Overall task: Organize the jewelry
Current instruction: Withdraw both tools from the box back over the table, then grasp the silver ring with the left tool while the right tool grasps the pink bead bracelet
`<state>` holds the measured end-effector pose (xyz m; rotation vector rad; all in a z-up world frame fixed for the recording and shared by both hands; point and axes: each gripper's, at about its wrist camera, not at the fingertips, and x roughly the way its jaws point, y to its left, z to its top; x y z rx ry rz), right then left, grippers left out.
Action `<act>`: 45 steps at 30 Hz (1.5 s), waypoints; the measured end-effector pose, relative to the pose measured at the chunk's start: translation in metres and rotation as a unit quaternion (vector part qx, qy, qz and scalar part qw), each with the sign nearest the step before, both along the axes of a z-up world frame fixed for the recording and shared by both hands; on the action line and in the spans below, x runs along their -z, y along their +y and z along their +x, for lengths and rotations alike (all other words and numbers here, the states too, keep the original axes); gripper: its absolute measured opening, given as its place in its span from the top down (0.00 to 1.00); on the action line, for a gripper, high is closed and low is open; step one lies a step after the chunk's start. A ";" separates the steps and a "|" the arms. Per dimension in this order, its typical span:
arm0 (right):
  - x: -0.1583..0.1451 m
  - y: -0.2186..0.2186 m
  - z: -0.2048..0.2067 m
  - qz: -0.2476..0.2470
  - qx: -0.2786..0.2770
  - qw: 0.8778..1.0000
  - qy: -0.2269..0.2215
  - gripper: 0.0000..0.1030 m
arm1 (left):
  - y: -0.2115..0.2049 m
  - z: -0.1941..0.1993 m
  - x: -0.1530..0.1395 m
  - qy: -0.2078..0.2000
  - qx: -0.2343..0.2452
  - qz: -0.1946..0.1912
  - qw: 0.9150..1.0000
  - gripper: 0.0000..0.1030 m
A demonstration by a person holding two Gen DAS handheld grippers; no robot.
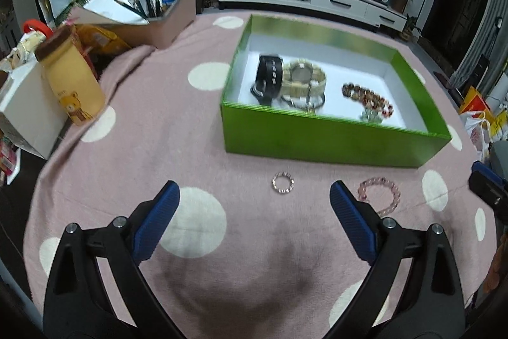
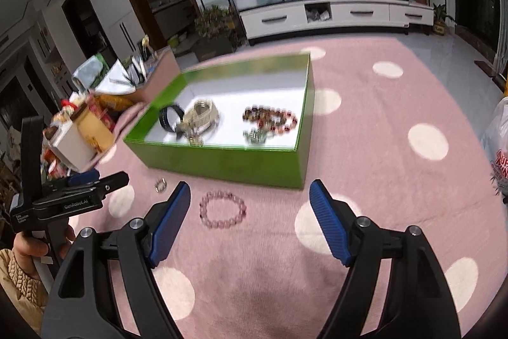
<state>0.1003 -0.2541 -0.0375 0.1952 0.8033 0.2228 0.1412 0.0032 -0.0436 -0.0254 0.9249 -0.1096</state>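
Left gripper spread wide, nothing between the pads. Just ahead: small beaded ring on the pink dotted tabletop. Right gripper also wide and empty; pink bead bracelet lying just ahead, toward its left pad. Beyond both, near wall of the green box, watches and bracelets inside. Open cloth right of the box.

ahead of the tongs sits a green box with a white inside, on a pink cloth with white dots. just beyond the blue pads lies a pale pink bracelet.
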 end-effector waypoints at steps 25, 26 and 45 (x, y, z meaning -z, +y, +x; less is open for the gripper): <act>0.061 0.051 0.036 -0.101 -0.048 0.993 0.034 0.69 | -0.033 0.019 0.049 -0.006 0.059 0.025 0.998 0.62; 0.062 0.053 0.037 -0.110 -0.048 0.992 0.031 0.72 | -0.035 0.019 0.049 -0.011 0.062 0.030 0.998 0.66; 0.047 0.055 0.023 -0.087 -0.050 0.995 -0.006 0.93 | -0.027 0.010 0.039 -0.013 0.054 -0.014 0.998 0.80</act>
